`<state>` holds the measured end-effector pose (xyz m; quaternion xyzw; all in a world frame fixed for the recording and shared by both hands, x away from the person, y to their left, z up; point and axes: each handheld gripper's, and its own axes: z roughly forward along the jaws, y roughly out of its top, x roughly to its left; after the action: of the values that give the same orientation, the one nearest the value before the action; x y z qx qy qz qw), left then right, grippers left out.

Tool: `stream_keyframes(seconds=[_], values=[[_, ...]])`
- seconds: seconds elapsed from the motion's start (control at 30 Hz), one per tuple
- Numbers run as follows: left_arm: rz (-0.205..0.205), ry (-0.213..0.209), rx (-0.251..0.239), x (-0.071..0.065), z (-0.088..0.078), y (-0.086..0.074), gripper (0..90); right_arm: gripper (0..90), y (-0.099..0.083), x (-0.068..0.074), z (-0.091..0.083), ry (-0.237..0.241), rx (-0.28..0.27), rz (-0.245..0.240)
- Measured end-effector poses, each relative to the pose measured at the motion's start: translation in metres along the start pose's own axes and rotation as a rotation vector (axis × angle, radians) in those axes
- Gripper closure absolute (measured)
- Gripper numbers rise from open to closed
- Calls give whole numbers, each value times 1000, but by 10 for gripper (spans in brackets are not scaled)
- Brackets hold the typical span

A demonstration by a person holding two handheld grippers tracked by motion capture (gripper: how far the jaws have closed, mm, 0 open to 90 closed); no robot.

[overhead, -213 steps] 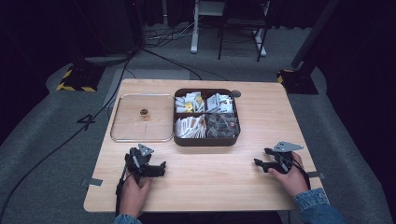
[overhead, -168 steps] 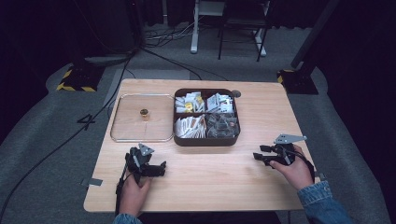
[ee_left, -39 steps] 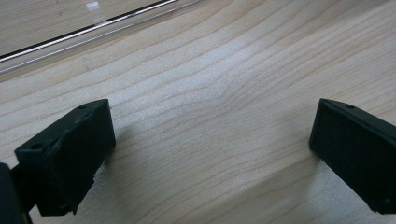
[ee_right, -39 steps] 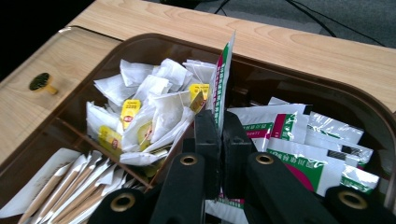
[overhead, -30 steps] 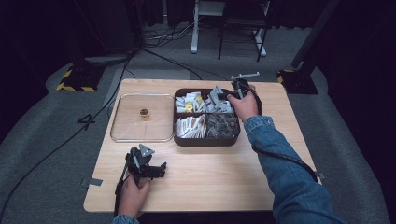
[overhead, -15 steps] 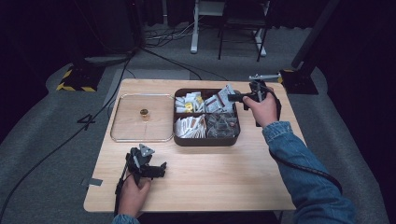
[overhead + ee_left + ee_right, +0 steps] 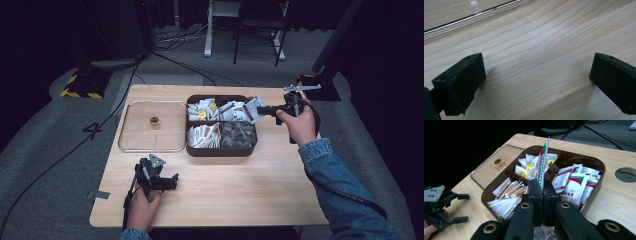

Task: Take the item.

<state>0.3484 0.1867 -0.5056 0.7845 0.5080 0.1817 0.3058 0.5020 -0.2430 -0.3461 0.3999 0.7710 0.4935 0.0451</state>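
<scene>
Right claw [image 7: 541,195] clamped on a sachet [image 7: 542,160], jaws pressed flat together with the packet's lower edge between them; in the high view the right claw [image 7: 264,111] sits at about 3 o'clock of the tray [image 7: 221,150], sachet [image 7: 254,108] held up over the tray's right rim, upright and edge-on to the gripper camera. Step, as I read it: pick done, packet lifted clear of its compartment and in carry. Next move probably calls for a steady level carry to a drop spot and a clean release; the thin packet can flop or slip, so keep the grip firm. Sachet is flat, glossy, white with green and red print, stiff enough to stand. Tray is brown, rounded corners, smooth plastic look, four compartments: more white-green sachets, small white-yellow packets, long paper sticks, clear crinkly wrappers. Lid [image 7: 152,126] at the tray's 9 o'clock, flat, clear, metal-look rim, small brass knob [image 7: 154,120] in the middle, just beside the tray. Left claw [image 7: 172,181] at 7 o'clock of the tray, wide, nothing between the jaws, resting on the surface [image 7: 225,195]; its pads [image 7: 461,80] are black, blocky, matte. Surface is pale wood, fine grain, round hole [image 7: 625,175] by the tray.
</scene>
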Motion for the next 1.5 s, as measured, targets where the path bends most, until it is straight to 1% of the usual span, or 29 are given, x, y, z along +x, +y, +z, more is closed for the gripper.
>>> stream_keyframes(seconds=[0.1,0.13,0.2,0.23,0.3,0.37,0.43,0.47,0.5,0.57,0.63,0.67,0.73,0.83,0.9,1.03,1.07,1.5], values=[[-1,1,0,0,0,0,6,884,-6,1,-13,-7,5,-4],[1,3,0,0,0,0,6,884,-10,1,-18,-16,11,-5],[1,2,1,0,0,0,6,884,-11,1,-21,-21,15,-4],[1,3,1,0,0,0,6,884,-16,0,-26,-26,20,-3],[1,3,1,0,0,0,6,884,-19,0,-29,-25,26,2],[1,3,1,0,0,0,6,884,-25,-1,-33,-34,39,0],[-4,3,1,0,0,0,7,884,-35,-2,-39,-46,59,9],[-4,3,1,0,0,0,7,884,-35,-2,-39,-46,59,9],[-4,3,0,0,0,0,8,884,-42,-1,-43,-63,73,-2],[-5,3,0,0,0,0,9,884,-45,-1,-44,-65,77,-1],[-5,4,0,0,0,1,9,884,-55,-3,-49,-73,88,12],[-5,4,0,0,0,1,9,884,-55,-3,-49,-73,88,12],[-6,4,-1,0,0,0,8,884,-63,-6,-50,-87,107,17],[-6,4,0,0,0,1,9,884,-73,-12,-49,-91,124,37],[-6,4,0,0,0,1,9,884,-82,-17,-46,-104,138,46],[-5,4,0,0,0,1,9,884,-89,-21,-43,-116,153,59],[-6,4,0,0,0,1,9,883,-93,-23,-40,-121,165,66],[-6,4,0,0,0,1,9,883,-113,-31,-21,-116,241,104]])
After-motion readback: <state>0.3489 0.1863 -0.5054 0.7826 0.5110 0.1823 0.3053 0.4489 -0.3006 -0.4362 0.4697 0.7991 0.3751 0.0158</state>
